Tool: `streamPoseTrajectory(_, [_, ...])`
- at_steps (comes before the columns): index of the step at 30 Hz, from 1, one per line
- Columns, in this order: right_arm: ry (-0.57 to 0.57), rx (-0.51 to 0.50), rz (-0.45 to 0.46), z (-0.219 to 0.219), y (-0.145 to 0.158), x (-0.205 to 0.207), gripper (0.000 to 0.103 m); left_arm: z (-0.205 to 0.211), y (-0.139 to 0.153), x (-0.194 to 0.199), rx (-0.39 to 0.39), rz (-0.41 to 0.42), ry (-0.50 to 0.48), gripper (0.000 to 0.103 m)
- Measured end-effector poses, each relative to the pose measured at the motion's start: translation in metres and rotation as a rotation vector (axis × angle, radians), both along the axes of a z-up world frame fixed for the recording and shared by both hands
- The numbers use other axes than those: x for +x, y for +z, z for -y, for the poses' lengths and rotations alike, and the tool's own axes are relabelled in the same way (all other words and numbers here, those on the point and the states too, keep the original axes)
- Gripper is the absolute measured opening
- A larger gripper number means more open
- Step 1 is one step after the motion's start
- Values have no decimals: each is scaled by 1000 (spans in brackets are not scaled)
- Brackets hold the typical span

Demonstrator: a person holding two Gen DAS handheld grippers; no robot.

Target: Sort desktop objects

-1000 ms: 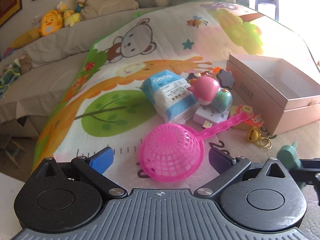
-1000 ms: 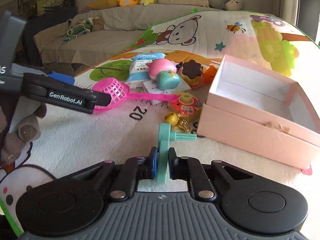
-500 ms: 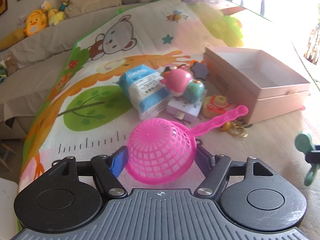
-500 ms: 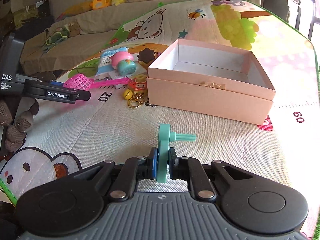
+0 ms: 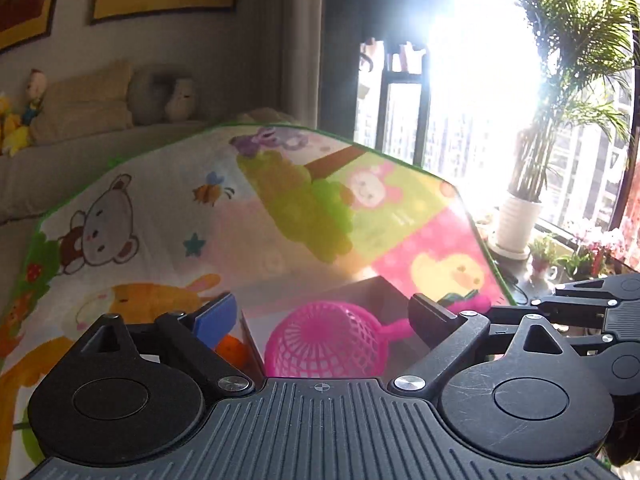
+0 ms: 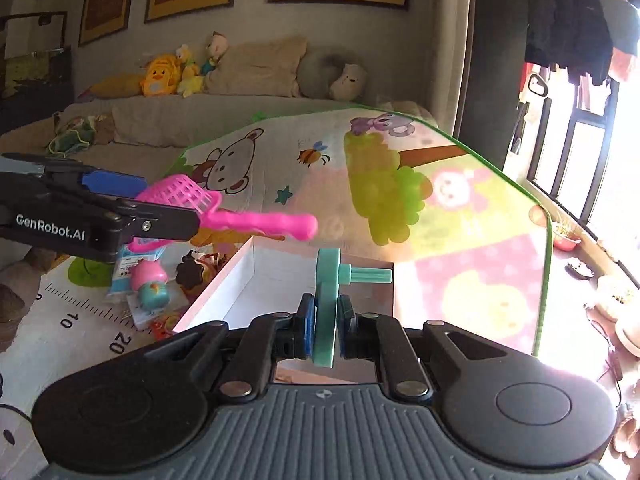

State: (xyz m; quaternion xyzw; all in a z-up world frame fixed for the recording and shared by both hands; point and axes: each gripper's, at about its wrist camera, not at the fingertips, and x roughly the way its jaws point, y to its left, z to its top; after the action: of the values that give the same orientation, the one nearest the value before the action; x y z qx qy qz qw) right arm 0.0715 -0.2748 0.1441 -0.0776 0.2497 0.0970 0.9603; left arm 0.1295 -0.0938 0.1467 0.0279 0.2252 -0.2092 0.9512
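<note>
My left gripper (image 5: 320, 316) holds a pink plastic strainer (image 5: 328, 344) by its basket, lifted above the pink box (image 5: 368, 292); its fingers stand wide around the basket. In the right wrist view the strainer (image 6: 224, 212) hangs in the air with its handle pointing right over the box (image 6: 248, 276). My right gripper (image 6: 325, 320) is shut on a teal disc-and-peg toy (image 6: 332, 292), held upright above the box's near edge.
On the play mat (image 6: 440, 216) left of the box lie a blue tissue pack (image 6: 132, 260), a pink-and-teal toy (image 6: 150, 284), a dark flower-shaped toy (image 6: 192, 272) and a small orange object (image 5: 232, 350). A sofa with plush toys (image 6: 168, 74) stands behind.
Both grippers have risen and moved over the pink box. The left one closed on the strainer and lifted it off the mat. The right one carried the teal toy forward.
</note>
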Motion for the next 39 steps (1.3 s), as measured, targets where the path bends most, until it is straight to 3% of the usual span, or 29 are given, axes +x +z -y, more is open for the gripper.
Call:
streamPoseTrajectory(1, [-16, -1, -18, 1, -5, 7, 27, 0, -3, 5, 15, -13, 13, 96])
streamPoseTrajectory(4, [-20, 16, -47, 7, -22, 3, 29, -20, -21, -7, 33, -27, 52, 100])
streamPoseTrajectory(9, [11, 16, -71, 1, -41, -19, 34, -63, -76, -48, 97, -110, 169, 101])
streamPoseTrajectory(12, [84, -30, -55, -23, -43, -27, 35, -85, -109, -73, 161, -151, 255, 101])
streamPoseTrajectory(19, [263, -32, -64, -106, -40, -10, 59, -119, -135, -95, 188, -182, 361, 102])
streamPoseTrajectory(24, [256, -22, -112, -157, -39, 44, 59, -133, -139, -94, 131, -212, 381, 102])
streamPoseTrajectory(28, [173, -68, -116, -181, -48, 87, 58, -136, -140, -100, 95, -191, 385, 102])
streamPoseTrajectory(32, [103, -108, -184, -193, -64, 125, 52, -139, -139, -101, 57, -180, 388, 103])
streamPoseTrajectory(37, [91, -122, -291, -200, -80, 143, 38, -147, -139, -102, 8, -189, 392, 103])
streamPoseTrajectory(39, [100, -132, -289, -202, -82, 138, 39, -147, -139, -103, 3, -186, 392, 103])
